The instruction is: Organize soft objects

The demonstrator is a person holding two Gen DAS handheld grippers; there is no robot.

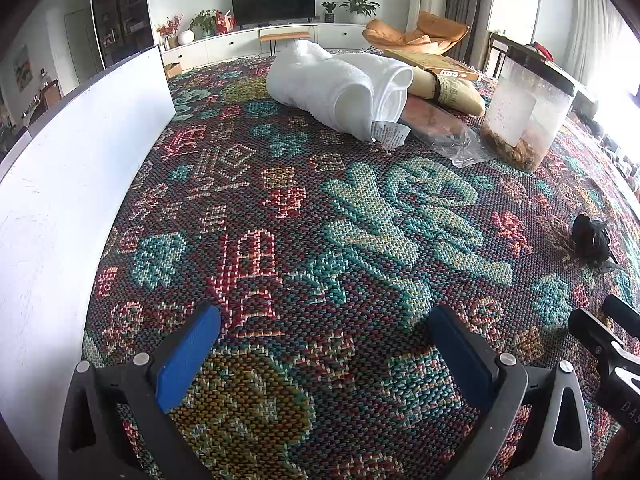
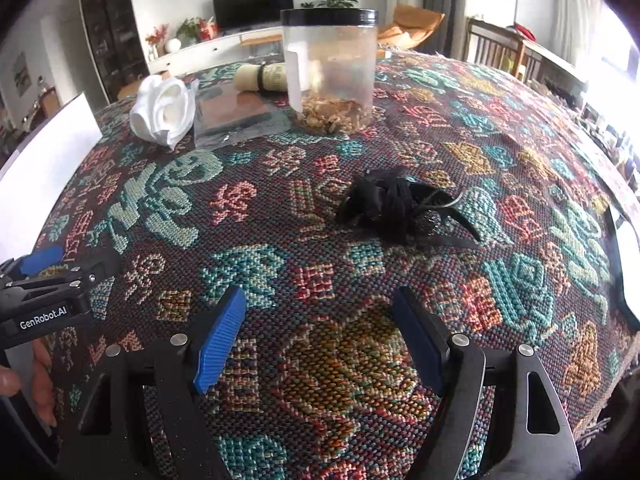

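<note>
A rolled white towel (image 1: 340,84) (image 2: 164,108) lies at the far side of the patterned tablecloth (image 1: 280,208). A crumpled black fabric piece with thin straps (image 2: 392,204) (image 1: 590,240) rests in the middle right. My left gripper (image 1: 324,344) hovers low over bare cloth with its blue pads (image 1: 188,356) spread wide and nothing between them. It shows again at the left edge of the right wrist view (image 2: 68,266). My right gripper (image 2: 320,336) is open too, a short way in front of the black fabric and not touching it. Its tips reach into the left wrist view (image 1: 600,316).
A clear jar with a black lid (image 2: 332,68) (image 1: 528,108) stands behind the black fabric. Beside the towel lie a clear plastic bag (image 2: 236,116) and a beige rolled pouch (image 1: 452,88). A white panel (image 1: 80,160) stands along the left edge. A hand (image 2: 24,380) grips the left tool.
</note>
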